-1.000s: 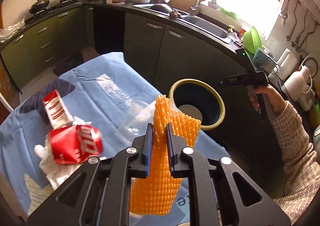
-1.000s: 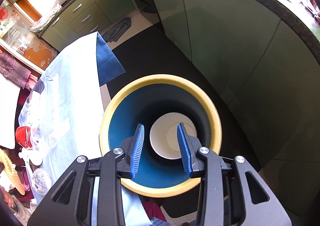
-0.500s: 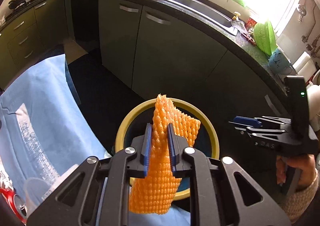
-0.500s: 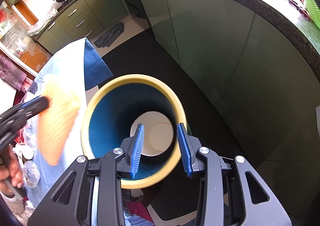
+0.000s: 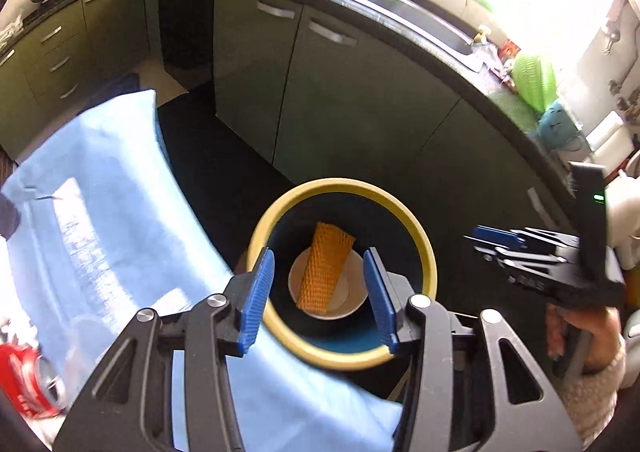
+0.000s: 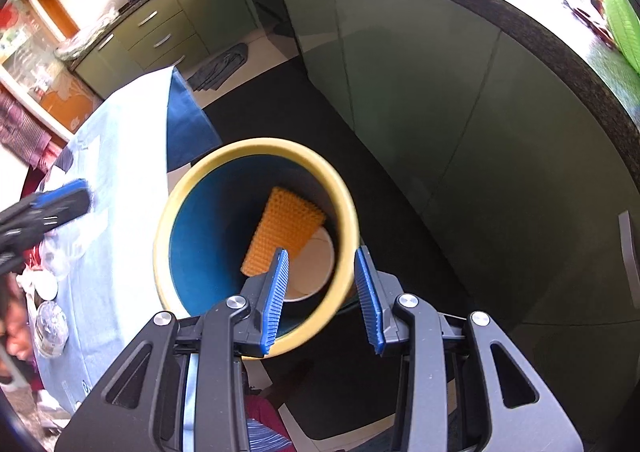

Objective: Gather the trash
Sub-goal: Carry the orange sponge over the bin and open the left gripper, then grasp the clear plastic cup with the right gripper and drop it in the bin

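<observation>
Hovering over the yellow-rimmed bin [image 5: 424, 252], my left claw [image 5: 318, 298] has just been spreading its jaws and now grips nothing. The orange foam fruit net [image 5: 325, 266] lies below and between my pads, inside the bin, across a white bowl [image 5: 352, 298]. My right claw [image 6: 322, 300] hangs part-open and empty above the bin's near rim.

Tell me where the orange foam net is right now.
The orange foam net lies inside the yellow-rimmed bin, leaning over the white bowl at its bottom. In the left wrist view it shows low in the centre, between the open left tool's fingers.
</observation>
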